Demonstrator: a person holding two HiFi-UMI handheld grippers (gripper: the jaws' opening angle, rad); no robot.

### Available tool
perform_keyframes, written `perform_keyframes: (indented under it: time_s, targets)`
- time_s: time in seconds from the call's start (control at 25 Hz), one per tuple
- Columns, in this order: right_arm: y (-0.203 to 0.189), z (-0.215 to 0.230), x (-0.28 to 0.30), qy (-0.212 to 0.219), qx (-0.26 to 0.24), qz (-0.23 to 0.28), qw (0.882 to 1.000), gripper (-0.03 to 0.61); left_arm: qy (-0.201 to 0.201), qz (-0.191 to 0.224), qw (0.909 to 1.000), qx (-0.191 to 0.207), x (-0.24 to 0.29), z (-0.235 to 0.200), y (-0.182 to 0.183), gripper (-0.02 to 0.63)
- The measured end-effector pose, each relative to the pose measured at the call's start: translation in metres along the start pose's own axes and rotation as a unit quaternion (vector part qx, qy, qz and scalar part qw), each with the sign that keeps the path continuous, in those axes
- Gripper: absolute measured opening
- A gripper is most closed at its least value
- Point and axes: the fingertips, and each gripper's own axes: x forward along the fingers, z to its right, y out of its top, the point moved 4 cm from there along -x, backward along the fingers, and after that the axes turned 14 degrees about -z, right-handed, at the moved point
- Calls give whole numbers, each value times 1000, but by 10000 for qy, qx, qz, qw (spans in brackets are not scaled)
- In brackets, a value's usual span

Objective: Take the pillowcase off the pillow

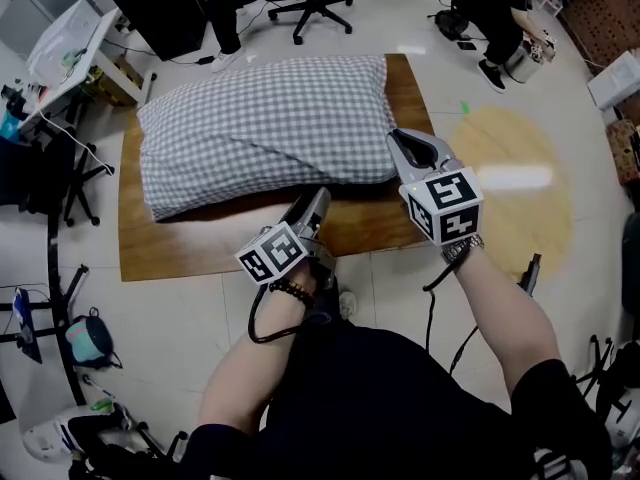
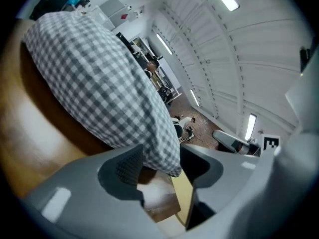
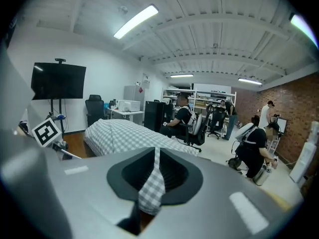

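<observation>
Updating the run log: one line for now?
left gripper: open, pillowcase corner between jaws | right gripper: shut on pillowcase | removal: not done

Right gripper (image 3: 155, 176) pinches checked pillowcase (image 3: 152, 188) edge.

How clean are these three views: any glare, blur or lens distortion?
Head view: sharp, with a glare patch on the floor right of the table. Left gripper view: strong fisheye, dark corners, table smeared at left. Right gripper view: bowed ceiling lights, dark corners.
</observation>
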Motion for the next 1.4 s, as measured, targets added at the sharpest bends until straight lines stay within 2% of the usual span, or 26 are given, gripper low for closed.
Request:
perform_keyframes:
  time_s: [0.36, 0.56, 0.8, 1.12, 1.24, 1.4]
  targets:
    - [6, 73, 69, 46, 538, -748, 9957, 98, -350, -39, 9922, -1192, 54, -33, 32, 322]
    - [-5, 106, 105, 331, 1128, -1111, 9868, 146, -472, -98, 9863, -1580, 72, -48, 41, 347]
    - [-46, 145, 154, 682, 1878, -1869, 9619, 152, -476, -347, 9847, -1643, 89, -55, 40, 347]
    - [-93, 167, 206, 1073, 2307, -2512, 9339, 152, -445, -497, 9846, -1615, 100, -56, 43, 328]
    - [-106, 165, 219, 1443, 2599, -2530, 9206, 195, -444, -517, 9853, -1565, 103, -56, 44, 320]
    - [-109, 156, 230, 2177, 3156, -2372, 8926, 222, -453, -511, 9854, -1558, 102, -55, 44, 297]
